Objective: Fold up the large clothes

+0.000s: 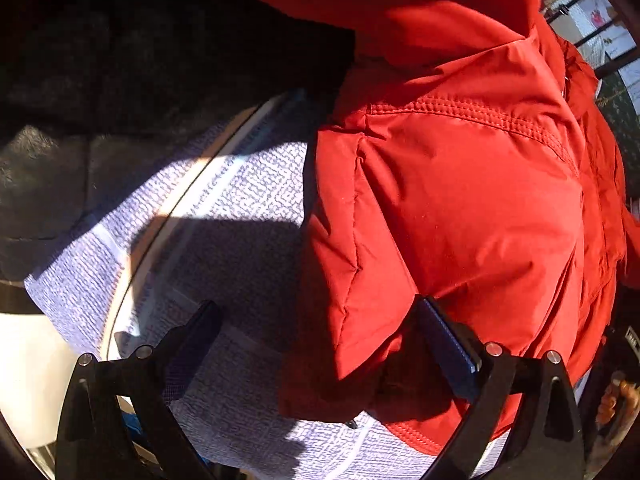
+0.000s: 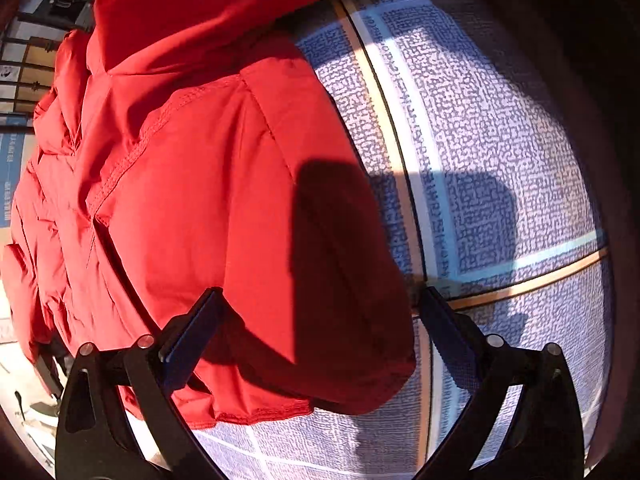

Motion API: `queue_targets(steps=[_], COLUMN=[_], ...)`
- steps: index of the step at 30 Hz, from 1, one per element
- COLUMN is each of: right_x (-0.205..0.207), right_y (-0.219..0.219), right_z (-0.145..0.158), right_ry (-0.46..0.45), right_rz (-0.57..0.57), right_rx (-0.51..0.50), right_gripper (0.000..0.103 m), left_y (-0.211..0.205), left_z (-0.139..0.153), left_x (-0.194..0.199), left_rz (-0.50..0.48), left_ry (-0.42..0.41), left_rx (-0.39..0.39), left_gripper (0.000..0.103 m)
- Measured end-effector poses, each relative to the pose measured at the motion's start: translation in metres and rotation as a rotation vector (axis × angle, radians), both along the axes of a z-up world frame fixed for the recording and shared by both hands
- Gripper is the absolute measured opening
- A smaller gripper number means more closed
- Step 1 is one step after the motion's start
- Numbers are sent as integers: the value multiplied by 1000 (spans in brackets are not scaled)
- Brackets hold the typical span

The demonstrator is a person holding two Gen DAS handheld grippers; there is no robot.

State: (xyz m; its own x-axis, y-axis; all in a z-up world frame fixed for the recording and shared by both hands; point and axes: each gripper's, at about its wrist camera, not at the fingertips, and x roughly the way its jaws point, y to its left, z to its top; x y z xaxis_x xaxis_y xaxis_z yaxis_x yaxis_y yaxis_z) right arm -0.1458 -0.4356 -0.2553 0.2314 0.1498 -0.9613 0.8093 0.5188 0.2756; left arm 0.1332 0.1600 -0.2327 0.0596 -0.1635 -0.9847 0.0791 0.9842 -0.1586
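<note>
A red puffer jacket (image 1: 460,200) lies on a blue-and-white patterned cloth surface (image 1: 248,184). In the left wrist view its folded edge fills the right half. My left gripper (image 1: 320,332) is open, its jaws wide apart, with the jacket's corner between them and the right finger (image 1: 448,344) against the red fabric. In the right wrist view the jacket (image 2: 200,200) covers the left and middle. My right gripper (image 2: 320,320) is open, jaws wide, straddling the jacket's lower hem corner (image 2: 320,360).
The patterned cloth (image 2: 500,140) has tan and white stripes (image 2: 404,152) crossing it. A dark fuzzy cushion or garment (image 1: 120,60) lies at the upper left of the left wrist view. Dark railings and a window (image 1: 592,20) stand behind the jacket.
</note>
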Motion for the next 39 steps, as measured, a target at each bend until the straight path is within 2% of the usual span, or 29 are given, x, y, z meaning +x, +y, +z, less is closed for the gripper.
queue_targets(steps=[2,3,4,5,6,8,12,16,20,23,26,28,31,34,36,37,38,39], right_x=[-1,-4,-6,-7,-9,-14,-27,-47,-75,-91,-107,-115,-106,-85,-73,-66,-59,-58], right_y=[2,3,2,3,2,5,18,24,52,88,113,124,126,130,143,147,152,157], right_z=[2,3,5,8,14,28,66,101,120,108,89,79,64,62,75,82,93,100], right_ry=[-29,-63,-95,-108,-124,-158,-239,-278,-232,-152,-110,-66,-10,67,111,138,170,188], right_rz=[2,-7,-15,-21,-28,-27,-28,7,37,55,33,70,64,109,173,206,245,266], right_rx=[15,47,79,87,89,83,74,84,115,152,209,180,152,76,-5,-53,-123,-165], right_gripper=[66,55,39,30,26,20,16,14,14,14,14,14,17,24,35,43,54,60], left_y=[-1,-3,-4,-6,-9,-16,-18,2,31,46,51,48,49,39,35,32,33,34], left_z=[-2,-2,0,4,7,19,46,76,88,81,73,62,53,63,83,91,102,113], left_x=[2,2,3,3,4,2,-6,-16,-32,-41,-40,-40,-32,-26,-25,-25,-25,-25], left_rz=[16,9,-1,-10,-16,-49,-111,-164,-205,-194,-207,-212,-160,-176,-200,-205,-210,-214], left_ry=[19,22,22,25,29,9,-23,-33,-16,33,54,62,95,52,-28,-62,-110,-159], left_rx=[-16,-19,-27,-44,-61,-35,-60,-82,-66,-33,13,64,94,109,117,123,138,158], left_gripper=[92,81,75,56,34,17,9,8,8,8,8,10,17,29,47,51,60,69])
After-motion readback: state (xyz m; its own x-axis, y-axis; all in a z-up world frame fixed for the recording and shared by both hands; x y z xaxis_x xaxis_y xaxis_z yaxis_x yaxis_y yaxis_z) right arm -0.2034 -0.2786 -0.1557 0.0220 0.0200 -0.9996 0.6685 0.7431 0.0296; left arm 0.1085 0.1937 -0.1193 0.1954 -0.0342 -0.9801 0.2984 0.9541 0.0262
